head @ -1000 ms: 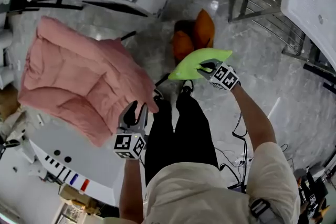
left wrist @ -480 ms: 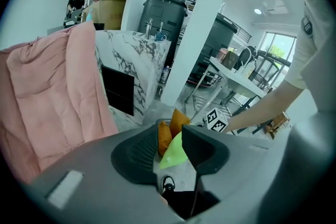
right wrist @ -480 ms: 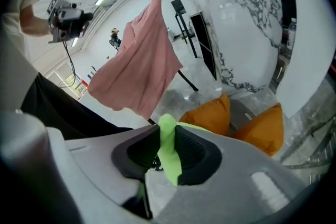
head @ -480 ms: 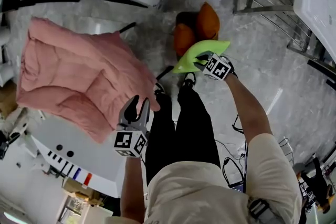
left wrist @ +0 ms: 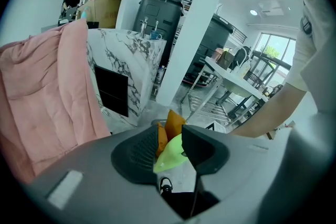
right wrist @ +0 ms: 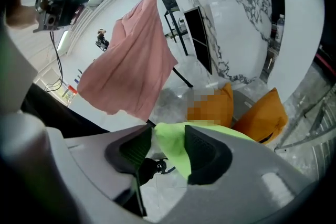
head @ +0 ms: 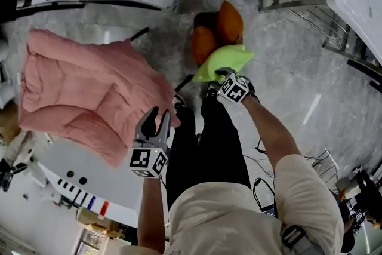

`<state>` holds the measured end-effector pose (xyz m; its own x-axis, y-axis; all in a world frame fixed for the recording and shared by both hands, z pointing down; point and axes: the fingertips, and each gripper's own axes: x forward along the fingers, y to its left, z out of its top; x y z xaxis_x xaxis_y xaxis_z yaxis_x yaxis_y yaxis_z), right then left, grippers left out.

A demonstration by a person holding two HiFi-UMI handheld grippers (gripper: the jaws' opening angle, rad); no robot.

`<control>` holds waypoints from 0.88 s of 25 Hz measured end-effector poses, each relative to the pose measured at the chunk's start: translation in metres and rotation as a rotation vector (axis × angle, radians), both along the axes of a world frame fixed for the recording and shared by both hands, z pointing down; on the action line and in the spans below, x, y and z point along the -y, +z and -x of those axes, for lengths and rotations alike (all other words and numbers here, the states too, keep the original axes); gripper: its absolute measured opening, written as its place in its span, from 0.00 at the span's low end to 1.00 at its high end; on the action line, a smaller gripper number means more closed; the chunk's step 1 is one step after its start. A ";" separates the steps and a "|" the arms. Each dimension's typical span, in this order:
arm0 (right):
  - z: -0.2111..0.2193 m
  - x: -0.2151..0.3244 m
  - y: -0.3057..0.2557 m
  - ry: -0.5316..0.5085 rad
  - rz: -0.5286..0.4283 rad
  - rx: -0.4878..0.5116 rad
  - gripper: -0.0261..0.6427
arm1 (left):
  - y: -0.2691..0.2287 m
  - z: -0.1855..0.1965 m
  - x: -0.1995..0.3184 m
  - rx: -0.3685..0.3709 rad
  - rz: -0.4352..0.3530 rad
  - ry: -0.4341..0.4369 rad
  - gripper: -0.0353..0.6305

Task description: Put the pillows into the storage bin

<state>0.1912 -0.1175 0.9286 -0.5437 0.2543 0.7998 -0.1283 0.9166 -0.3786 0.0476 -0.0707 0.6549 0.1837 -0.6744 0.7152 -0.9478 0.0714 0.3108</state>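
Releasing the green pillow [head: 225, 60] over the storage bin [head: 203, 18]
Right gripper [head: 222, 73] jaws have just been opening round it, upper centre; I'd lift straight off so it drops onto the orange pillows [head: 229, 21]. Left gripper [head: 159, 118] jaws apart, empty.

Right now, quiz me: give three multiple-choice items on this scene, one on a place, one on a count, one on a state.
1. Where do the orange pillows sit?
A. in the dark bin on the floor
B. on a shelf
C. on a chair

2. How many orange pillows show?
A. one
B. two
C. four

3. How stand the jaws of the left gripper?
A. shut tight
B. shut on an orange pillow
C. apart, nothing between them

Answers:
1 A: the head view shows them standing in the bin on the floor ahead of the person's feet.
2 B: two orange shapes stand side by side.
3 C: the left gripper view shows a gap between the jaws, with only far things seen through it.
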 end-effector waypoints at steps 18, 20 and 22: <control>-0.028 0.008 -0.122 0.605 -0.006 0.044 0.31 | -0.048 -0.002 0.016 -0.057 -0.172 0.157 0.28; -0.026 0.003 -0.157 0.644 0.010 0.103 0.19 | -0.060 -0.002 0.018 -0.070 -0.190 0.181 0.28; -0.021 -0.002 -0.192 0.661 0.004 0.161 0.08 | -0.073 0.000 0.020 -0.070 -0.206 0.203 0.28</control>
<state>0.2122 -0.1155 0.7363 -0.6977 -0.1700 0.6959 -0.6032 0.6634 -0.4427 0.0480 -0.0904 0.5815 0.3741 -0.7484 0.5477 -0.9118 -0.1891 0.3644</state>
